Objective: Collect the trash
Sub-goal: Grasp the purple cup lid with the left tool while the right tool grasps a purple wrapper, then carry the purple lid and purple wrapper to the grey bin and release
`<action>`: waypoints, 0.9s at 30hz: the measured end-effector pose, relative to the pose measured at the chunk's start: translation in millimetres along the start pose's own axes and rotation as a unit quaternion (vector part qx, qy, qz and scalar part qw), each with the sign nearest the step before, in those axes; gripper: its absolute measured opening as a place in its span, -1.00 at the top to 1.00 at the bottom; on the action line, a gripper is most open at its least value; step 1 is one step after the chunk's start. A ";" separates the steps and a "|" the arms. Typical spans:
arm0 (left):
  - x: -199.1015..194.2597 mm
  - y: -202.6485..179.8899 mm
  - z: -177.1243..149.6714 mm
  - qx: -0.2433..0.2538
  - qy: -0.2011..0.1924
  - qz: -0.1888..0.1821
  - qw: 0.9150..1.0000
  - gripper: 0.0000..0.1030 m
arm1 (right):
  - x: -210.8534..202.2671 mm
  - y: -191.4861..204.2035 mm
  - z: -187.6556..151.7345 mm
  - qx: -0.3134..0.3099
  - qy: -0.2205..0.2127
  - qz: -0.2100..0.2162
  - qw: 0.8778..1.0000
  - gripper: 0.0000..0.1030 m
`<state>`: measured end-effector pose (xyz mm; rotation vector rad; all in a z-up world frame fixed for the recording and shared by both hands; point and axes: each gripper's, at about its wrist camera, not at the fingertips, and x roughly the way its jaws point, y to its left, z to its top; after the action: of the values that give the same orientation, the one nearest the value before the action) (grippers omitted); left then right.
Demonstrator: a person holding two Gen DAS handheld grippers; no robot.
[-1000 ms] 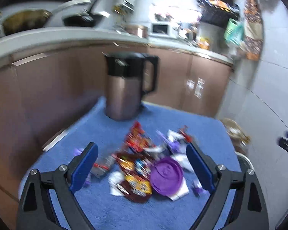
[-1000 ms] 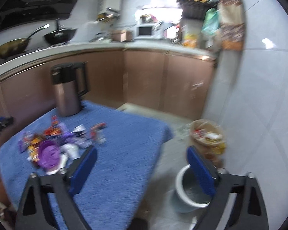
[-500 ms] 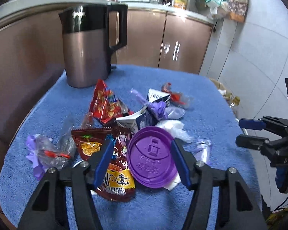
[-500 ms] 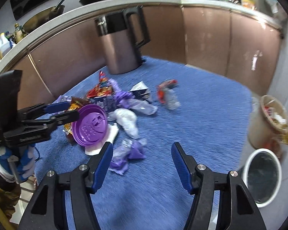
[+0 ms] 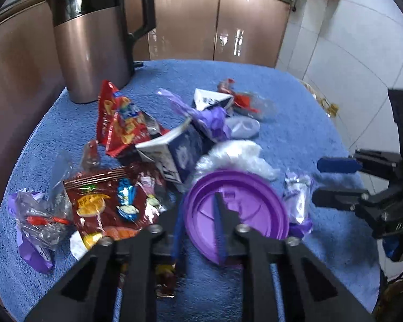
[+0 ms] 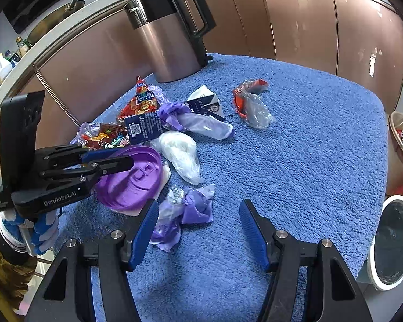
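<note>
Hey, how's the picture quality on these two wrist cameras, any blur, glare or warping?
Left wrist view: soft and smeared around the purple lid and wrappers, glare streaks on the kettle. Right wrist view: sharp, the counter edge bows from the fisheye, window reflections on the cabinet doors.

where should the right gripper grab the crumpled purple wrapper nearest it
Grip the purple wrapper across its bunched middle, coming straight down from above. It lies low and crumpled on the blue cloth, just ahead of the right gripper, whose open jaws already straddle most of it. The bunched middle probably gives the pads the most to pinch.
</note>
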<state>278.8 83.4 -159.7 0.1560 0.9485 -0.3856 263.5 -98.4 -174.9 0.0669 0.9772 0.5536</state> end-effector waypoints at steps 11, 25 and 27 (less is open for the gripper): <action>-8.3 0.2 -16.3 -0.030 -0.005 0.020 0.999 0.92 | 5.9 -1.9 -0.4 0.009 0.009 0.033 0.999 -0.13; -74.2 16.4 -38.1 -0.094 -0.052 0.065 0.992 0.94 | 19.2 6.1 1.4 0.016 0.012 0.068 0.997 0.33; -83.0 14.3 -37.8 -0.098 -0.060 0.070 0.991 0.94 | 8.4 8.3 -1.3 0.013 0.002 0.072 0.997 0.35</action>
<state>212.4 128.8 -114.4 0.0189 0.8459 -0.1696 262.6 -87.5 -179.7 0.1603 0.9883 0.6743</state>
